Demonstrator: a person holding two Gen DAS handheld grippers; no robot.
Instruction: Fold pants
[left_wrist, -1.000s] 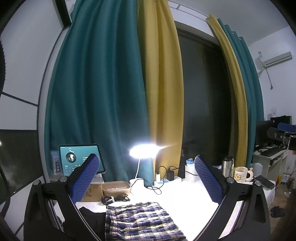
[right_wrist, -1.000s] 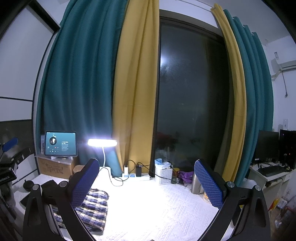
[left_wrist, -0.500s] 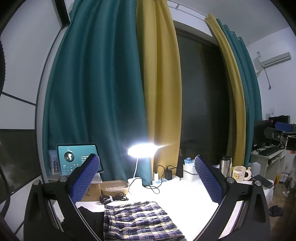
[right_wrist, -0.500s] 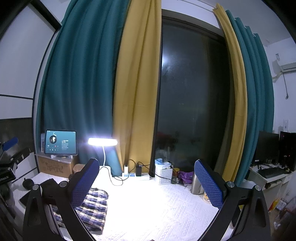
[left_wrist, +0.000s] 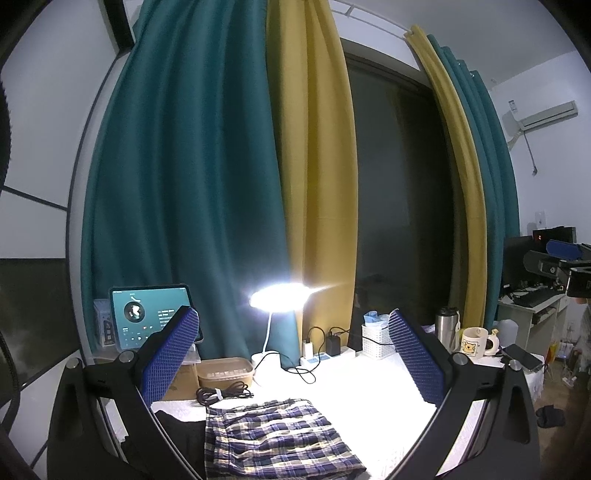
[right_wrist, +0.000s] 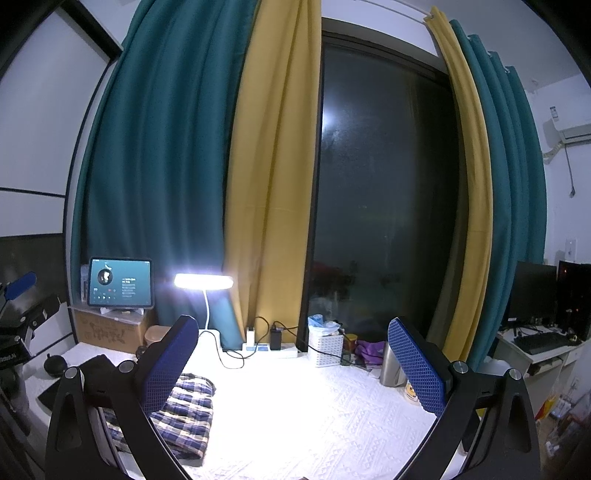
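Folded plaid pants (left_wrist: 277, 441) lie on the white textured table cover, low in the left wrist view between my left gripper's fingers. They also show at the lower left of the right wrist view (right_wrist: 188, 413), partly behind my right gripper's left finger. A dark garment (left_wrist: 177, 432) lies just left of them. My left gripper (left_wrist: 293, 354) is open and empty, raised above the table. My right gripper (right_wrist: 291, 362) is open and empty, held above the table to the right of the pants.
A lit desk lamp (left_wrist: 280, 295), a tablet (left_wrist: 147, 319) on a cardboard box, a power strip with chargers (right_wrist: 271, 345), a white basket (right_wrist: 325, 343), a steel flask (left_wrist: 445, 328), a mug (left_wrist: 476, 341) and a phone (left_wrist: 521, 356) stand along the table's back and right. Curtains and a dark window lie behind.
Both grippers stay open and empty. The left wrist view has drifted slightly, with the pants a little lower in frame. The right wrist view is almost unchanged.
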